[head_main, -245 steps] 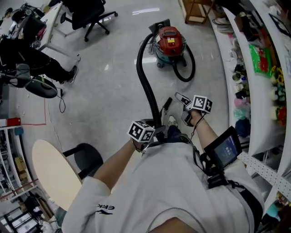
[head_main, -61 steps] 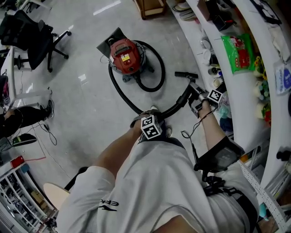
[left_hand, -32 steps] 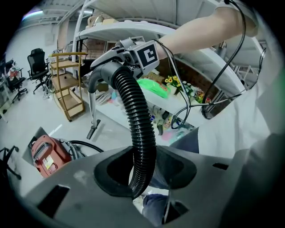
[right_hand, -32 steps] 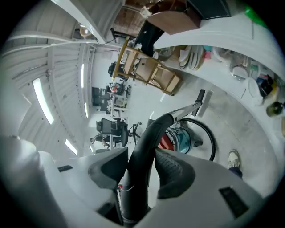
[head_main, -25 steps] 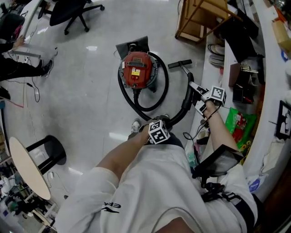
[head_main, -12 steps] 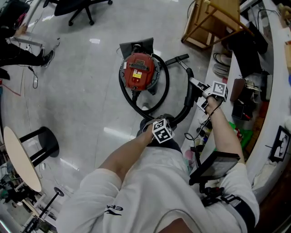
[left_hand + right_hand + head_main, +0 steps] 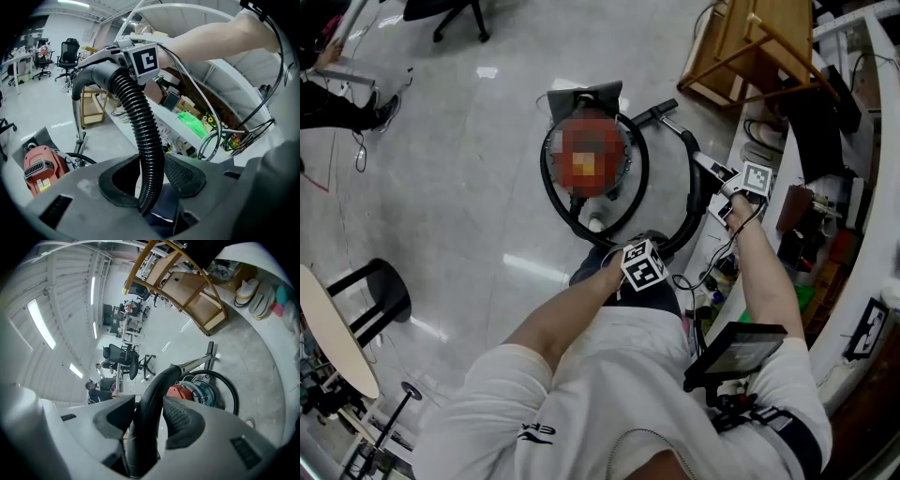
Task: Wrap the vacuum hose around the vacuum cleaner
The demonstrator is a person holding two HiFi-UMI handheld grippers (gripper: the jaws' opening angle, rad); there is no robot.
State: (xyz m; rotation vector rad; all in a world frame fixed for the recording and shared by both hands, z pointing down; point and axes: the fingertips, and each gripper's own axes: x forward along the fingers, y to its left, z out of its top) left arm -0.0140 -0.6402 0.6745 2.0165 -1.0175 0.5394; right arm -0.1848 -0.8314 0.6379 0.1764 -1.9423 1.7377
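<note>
The red vacuum cleaner stands on the floor, with the black hose looped round its near side. A further stretch of hose runs from my left gripper up to my right gripper. My left gripper is shut on the ribbed hose. My right gripper is shut on the smooth curved handle end, from which the metal wand reaches toward the vacuum. The wand's floor nozzle lies beside the vacuum's right rear.
A wooden frame stands at the top right. A curved white shelf unit full of items runs down the right side. A round table and black stool are at lower left. A seated person is at far left.
The wand end has swung in closer to the vacuum, and the hose arc between my grippers has tightened toward it. Both grippers keep their hold.
</note>
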